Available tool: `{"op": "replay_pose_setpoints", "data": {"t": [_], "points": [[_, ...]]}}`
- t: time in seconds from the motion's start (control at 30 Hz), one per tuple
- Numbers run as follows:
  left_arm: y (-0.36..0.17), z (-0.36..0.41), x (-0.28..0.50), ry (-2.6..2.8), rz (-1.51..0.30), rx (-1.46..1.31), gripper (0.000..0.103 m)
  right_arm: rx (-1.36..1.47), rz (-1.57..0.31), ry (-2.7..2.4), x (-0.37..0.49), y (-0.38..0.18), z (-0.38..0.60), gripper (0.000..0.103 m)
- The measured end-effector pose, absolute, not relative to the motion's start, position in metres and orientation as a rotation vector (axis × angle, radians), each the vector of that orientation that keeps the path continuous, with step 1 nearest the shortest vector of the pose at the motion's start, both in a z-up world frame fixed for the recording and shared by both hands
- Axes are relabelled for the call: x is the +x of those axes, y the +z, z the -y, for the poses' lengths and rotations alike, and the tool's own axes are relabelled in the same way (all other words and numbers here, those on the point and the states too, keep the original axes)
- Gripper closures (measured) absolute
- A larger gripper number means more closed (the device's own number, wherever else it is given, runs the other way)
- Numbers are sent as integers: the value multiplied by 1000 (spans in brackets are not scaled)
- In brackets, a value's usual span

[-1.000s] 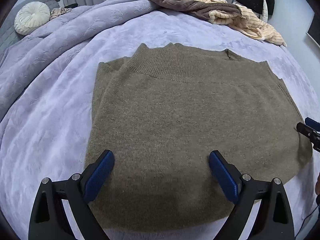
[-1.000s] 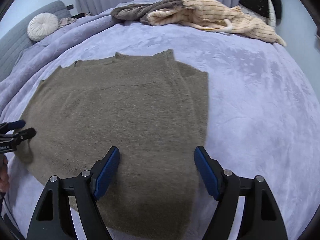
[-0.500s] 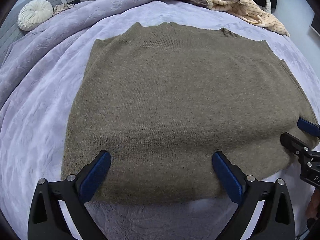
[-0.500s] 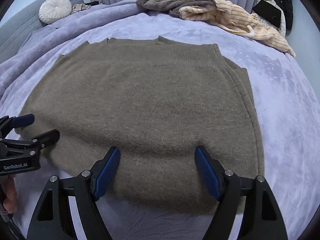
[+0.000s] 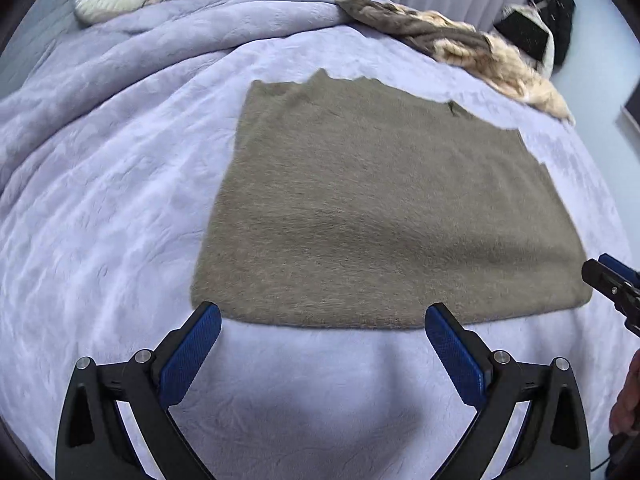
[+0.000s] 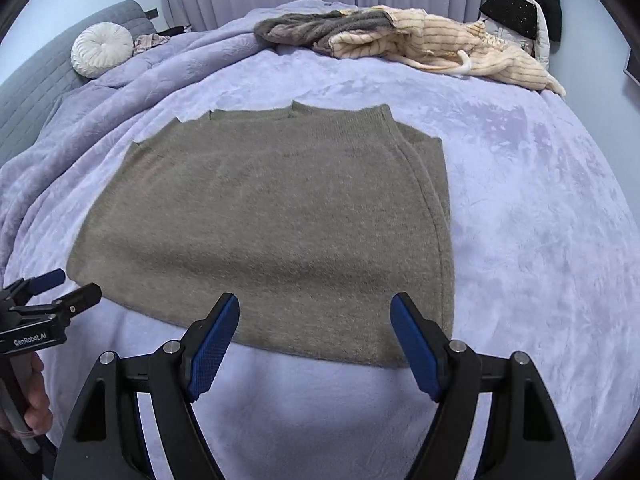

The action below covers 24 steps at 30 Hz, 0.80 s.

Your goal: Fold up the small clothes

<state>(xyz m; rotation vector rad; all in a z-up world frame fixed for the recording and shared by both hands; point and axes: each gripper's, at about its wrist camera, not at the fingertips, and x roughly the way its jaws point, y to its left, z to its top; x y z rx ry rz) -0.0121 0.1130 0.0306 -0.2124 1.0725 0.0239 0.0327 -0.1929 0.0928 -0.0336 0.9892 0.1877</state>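
Flat on lilac plush bed cover (image 5: 100,220): folded olive-brown knit sweater (image 5: 384,216); left claw (image 5: 322,330) and right claw (image 6: 315,322) both spread wide, holding nothing

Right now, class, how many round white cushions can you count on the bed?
1. The round white cushion lies at the far left of the bed, against the grey headboard, beyond the olive sweater. Others may be hidden under the bunched lilac blanket.

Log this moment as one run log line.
left gripper: open, empty | right gripper: open, empty | olive-brown knit sweater: flat on lavender plush bedspread, partly folded | both grippers at near hem
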Motion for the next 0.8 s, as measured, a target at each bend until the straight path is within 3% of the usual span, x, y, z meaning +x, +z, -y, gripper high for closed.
{"op": "replay_pose_setpoints", "data": {"t": [0.3, 0.57, 0.8], "points": [[-8, -203, -10, -96, -1082, -615, 1, -97, -959, 298, 66, 126, 116, 22], [-31, -221, 15, -306, -999, -776, 1, -134, -1018, 317, 115, 114, 53, 22], [-34, -193, 33, -442, -976, -728, 1, -158, -1068, 348, 153, 97, 10, 22]]}}
